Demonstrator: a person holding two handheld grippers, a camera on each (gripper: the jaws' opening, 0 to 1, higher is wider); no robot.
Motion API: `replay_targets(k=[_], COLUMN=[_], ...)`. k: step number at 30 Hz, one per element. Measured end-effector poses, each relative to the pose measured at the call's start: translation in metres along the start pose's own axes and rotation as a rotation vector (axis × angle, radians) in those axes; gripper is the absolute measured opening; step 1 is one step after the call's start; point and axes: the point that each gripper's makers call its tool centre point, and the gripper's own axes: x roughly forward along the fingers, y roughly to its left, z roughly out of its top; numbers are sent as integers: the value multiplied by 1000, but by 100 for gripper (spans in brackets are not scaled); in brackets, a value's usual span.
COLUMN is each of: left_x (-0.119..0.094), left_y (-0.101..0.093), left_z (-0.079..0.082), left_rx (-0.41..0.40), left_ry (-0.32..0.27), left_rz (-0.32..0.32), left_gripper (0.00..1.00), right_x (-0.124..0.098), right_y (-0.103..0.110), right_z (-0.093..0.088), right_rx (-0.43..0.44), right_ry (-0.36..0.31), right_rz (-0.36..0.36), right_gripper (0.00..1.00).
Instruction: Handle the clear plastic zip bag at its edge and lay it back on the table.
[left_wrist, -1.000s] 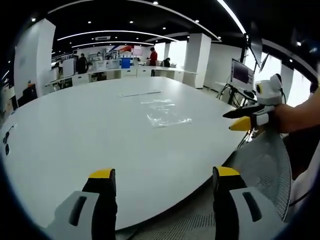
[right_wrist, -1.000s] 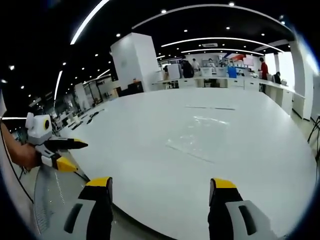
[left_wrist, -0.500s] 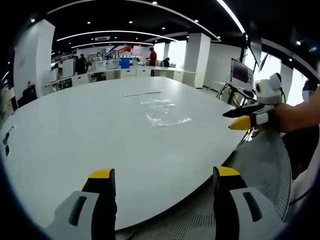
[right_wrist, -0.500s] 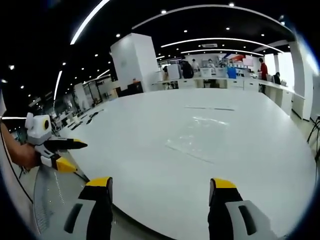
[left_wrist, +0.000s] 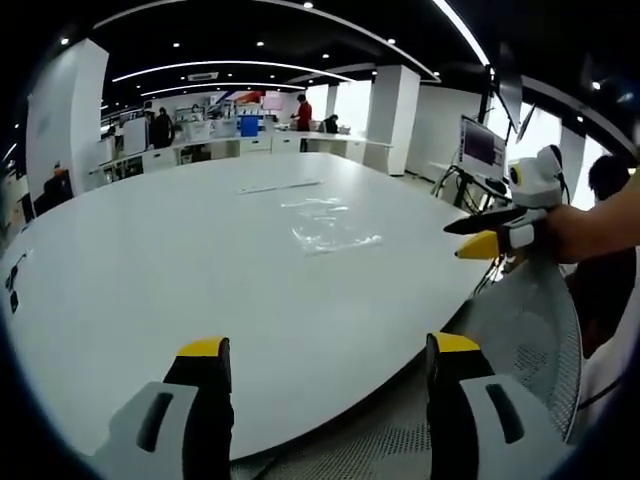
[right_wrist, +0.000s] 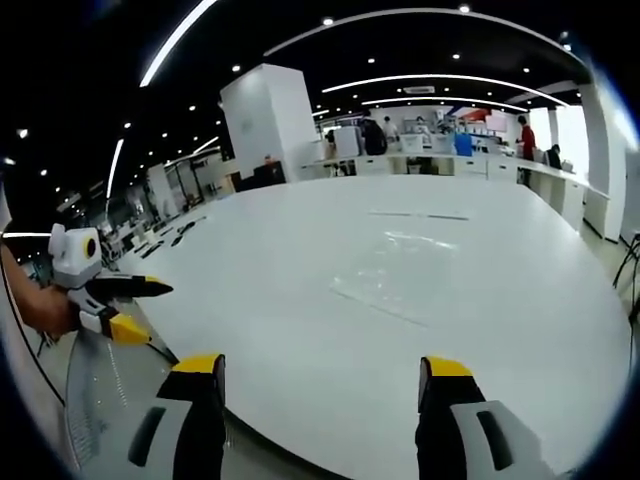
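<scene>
- Office hall with dark ceiling and bright strip lights lies behind a large white oval table (left_wrist: 180, 270), seen also in the right gripper view (right_wrist: 420, 300); the table serves as the landmark.
- Clear plastic zip bag (left_wrist: 335, 240) lies flat on the table, well in from the near edge; in the right gripper view it shows as a faint glossy sheet (right_wrist: 390, 285) near the table's middle.
- Beyond the bag, farther across the table, lies a second thin clear piece (left_wrist: 315, 205) and a long thin strip (left_wrist: 280, 187); what they are is too faint to tell.
- Left gripper (left_wrist: 320, 350) sits at the table's near edge, its yellow-tipped jaws wide apart with nothing between them; from the other camera it appears off the table's left edge (right_wrist: 125, 310), held by a hand.
- Right gripper (right_wrist: 320, 368) hangs over the table's near edge, jaws spread, holding nothing; in the left gripper view it is beside the table's right edge (left_wrist: 490, 232), apart from the bag.
- Mesh chair back (left_wrist: 530, 330) stands just off the table's near right edge.
- Desks and several people stand well beyond the table's far side.
</scene>
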Motion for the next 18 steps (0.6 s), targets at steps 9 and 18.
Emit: replay_targets(k=[9, 18], left_x=[0, 0], left_y=[2, 1], left_z=[0, -2], left_rx=[-17, -1], left_ry=[7, 12], left_rz=[-4, -13], left_gripper=[79, 79], right_x=[0, -2], right_y=[-2, -2], right_z=[0, 1], right_rx=[1, -8], right_ry=[-3, 4], right_rz=[-3, 0], right_gripper=[79, 79])
